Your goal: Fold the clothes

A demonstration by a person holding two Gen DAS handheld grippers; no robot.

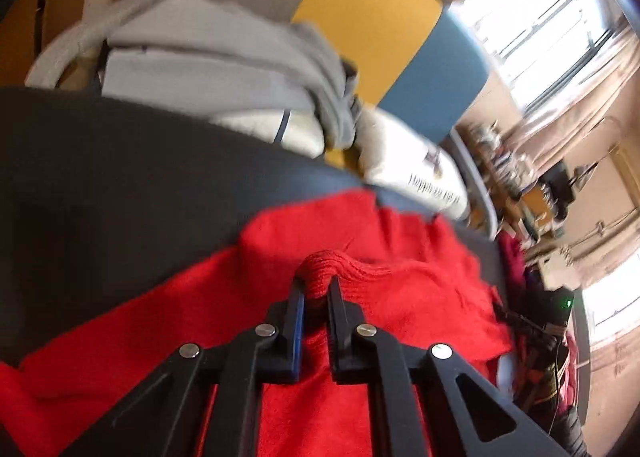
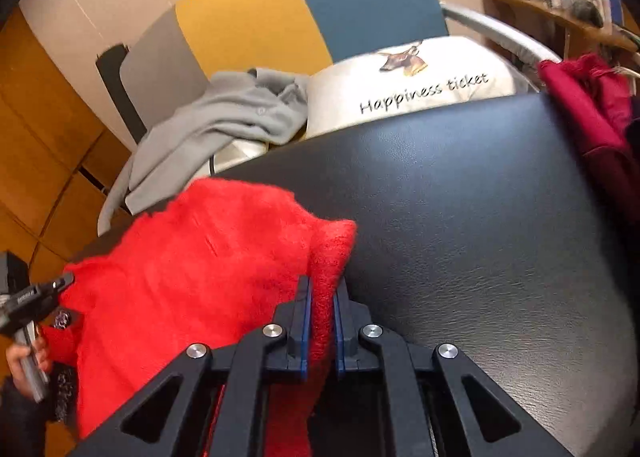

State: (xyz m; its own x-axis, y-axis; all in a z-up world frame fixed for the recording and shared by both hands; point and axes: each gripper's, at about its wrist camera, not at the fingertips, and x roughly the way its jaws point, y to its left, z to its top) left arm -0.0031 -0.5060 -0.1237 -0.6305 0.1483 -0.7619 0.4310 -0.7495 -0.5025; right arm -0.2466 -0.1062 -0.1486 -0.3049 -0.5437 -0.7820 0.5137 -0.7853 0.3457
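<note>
The red knitted garment (image 1: 360, 241) lies across the black leather surface (image 1: 120, 177), filling the lower centre of the left wrist view and the lower left of the right wrist view. The left gripper (image 1: 318, 287) pinches a bunched ridge of the red knit between its fingers. The right gripper (image 2: 322, 289) pinches a folded edge of the same garment, its blue-padded fingers (image 2: 306, 309) pressed onto the fabric. A grey garment (image 2: 224, 117) and a white cushion (image 2: 408, 85) printed "Happiness ticket" sit beyond the surface's far edge. A dark red cloth (image 2: 580, 97) lies at the upper right.
</note>
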